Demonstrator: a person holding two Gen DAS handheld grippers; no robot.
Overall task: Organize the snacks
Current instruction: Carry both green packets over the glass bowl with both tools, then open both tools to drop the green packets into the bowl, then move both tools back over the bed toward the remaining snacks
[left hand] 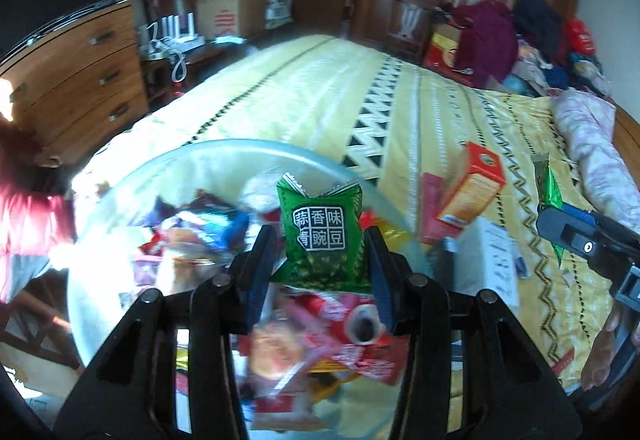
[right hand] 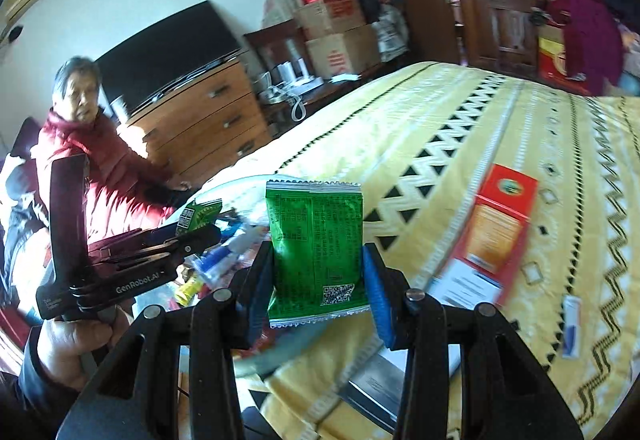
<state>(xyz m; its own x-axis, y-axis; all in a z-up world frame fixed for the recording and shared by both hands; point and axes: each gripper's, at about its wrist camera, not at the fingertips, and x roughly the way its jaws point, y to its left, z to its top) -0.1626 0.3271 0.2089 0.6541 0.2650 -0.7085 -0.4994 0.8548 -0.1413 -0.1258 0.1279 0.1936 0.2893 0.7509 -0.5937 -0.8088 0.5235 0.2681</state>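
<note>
My left gripper [left hand: 320,252] held a green pea packet [left hand: 323,236] by its two side edges, jaws narrow on it, over the clear bowl [left hand: 224,150] at the near left edge of the bed [left hand: 320,88]. My right gripper [right hand: 316,272] held a second green packet [right hand: 316,240] the same way, printed back toward the camera, above the bed just right of the bowl.

Handling, judged: both packets light, air-puffed, foil slick. Pads dented the sides; contents probably crush under hard squeeze. Best hold is across the side seams or the crimped top, light pressure.

Bowl already full of mixed wrapped snacks [left hand: 208,232]. Beyond it, toward mid-bed, an orange box [left hand: 472,188] lay flat. A white leaflet [left hand: 496,256] lay nearer. Far end of bed bare.

A seated person [right hand: 100,160] in red was beside the bed's left edge.
</note>
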